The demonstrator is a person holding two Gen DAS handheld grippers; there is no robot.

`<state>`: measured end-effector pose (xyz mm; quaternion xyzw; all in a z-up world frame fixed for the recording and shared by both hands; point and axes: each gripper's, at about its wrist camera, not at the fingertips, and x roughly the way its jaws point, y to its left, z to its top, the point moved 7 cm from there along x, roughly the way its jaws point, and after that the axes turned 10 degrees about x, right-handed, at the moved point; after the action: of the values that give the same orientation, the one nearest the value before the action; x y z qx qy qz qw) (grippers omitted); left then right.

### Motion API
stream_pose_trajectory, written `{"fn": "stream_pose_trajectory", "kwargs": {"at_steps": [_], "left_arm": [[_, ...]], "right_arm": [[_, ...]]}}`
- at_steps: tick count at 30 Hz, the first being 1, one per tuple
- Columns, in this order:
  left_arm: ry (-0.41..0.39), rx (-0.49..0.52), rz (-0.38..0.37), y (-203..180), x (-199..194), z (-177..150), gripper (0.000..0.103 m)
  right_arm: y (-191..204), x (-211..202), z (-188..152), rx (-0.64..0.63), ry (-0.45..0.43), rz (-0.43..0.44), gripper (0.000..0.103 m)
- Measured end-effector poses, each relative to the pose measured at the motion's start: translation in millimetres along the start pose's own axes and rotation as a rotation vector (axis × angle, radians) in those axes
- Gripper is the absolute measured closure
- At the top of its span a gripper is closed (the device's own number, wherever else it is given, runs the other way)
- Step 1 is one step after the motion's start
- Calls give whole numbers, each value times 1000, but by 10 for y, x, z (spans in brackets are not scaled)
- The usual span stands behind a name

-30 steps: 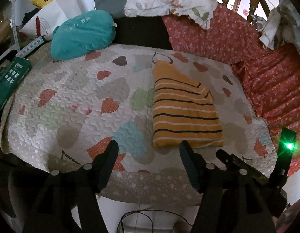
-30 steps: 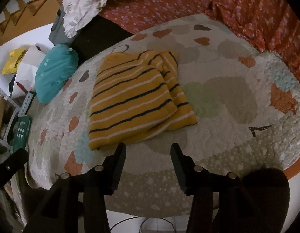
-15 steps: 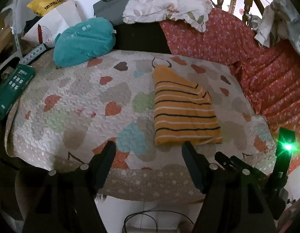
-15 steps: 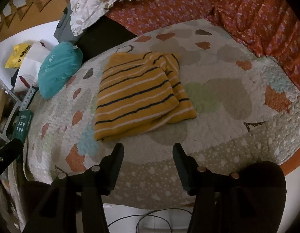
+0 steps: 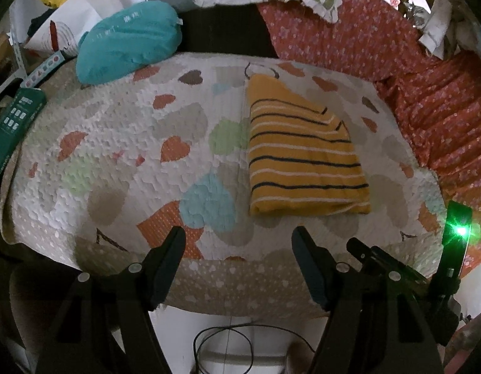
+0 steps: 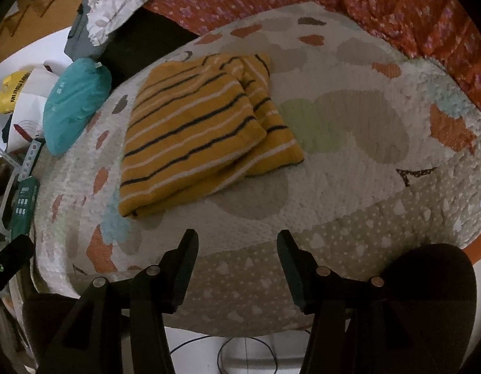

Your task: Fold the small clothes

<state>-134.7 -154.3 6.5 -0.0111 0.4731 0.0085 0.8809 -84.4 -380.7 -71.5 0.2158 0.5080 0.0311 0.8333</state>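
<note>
**Inspector:** Tongs first. Left tongs (image 5: 239, 243): jaws spread wide, nothing held, poised above the near edge of the quilt (image 5: 122, 162). Right tongs (image 6: 234, 246): likewise wide apart and empty.

**Assistant:** And the garment?

**Inspector:** Striped yellow top (image 6: 197, 131), folded in layers, lies flat on the quilt just ahead of both tongs, a little right of the left pair, a little left of the right pair. Touching neither.

**Assistant:** Risks?

**Inspector:** In my judgement, a pinch on the upper layer alone would peel the fold open. The quilt is soft and puckered; jaws pushed low could catch it and drag the top askew.

**Assistant:** Room to move?

**Inspector:** Open quilt to either side of the top. Far left of the tongs, a teal pillow (image 5: 128, 40) and a green box (image 5: 13, 124) crowd the margin. Beyond and to the right, red bedding (image 5: 427, 103) rises. The quilt's edge drops away directly beneath the tongs.
</note>
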Motion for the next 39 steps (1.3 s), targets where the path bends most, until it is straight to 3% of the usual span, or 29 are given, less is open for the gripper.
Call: {"fn": "stream_pose_trajectory", "kwargs": {"at_steps": [22, 39], "left_arm": [[158, -21, 0, -43, 571, -95, 33], [220, -57, -12, 111, 903, -21, 33]], "right_arm": [[-227, 264, 246, 78, 39, 20, 46], [-449, 305, 853, 146, -13, 19, 44]]}}
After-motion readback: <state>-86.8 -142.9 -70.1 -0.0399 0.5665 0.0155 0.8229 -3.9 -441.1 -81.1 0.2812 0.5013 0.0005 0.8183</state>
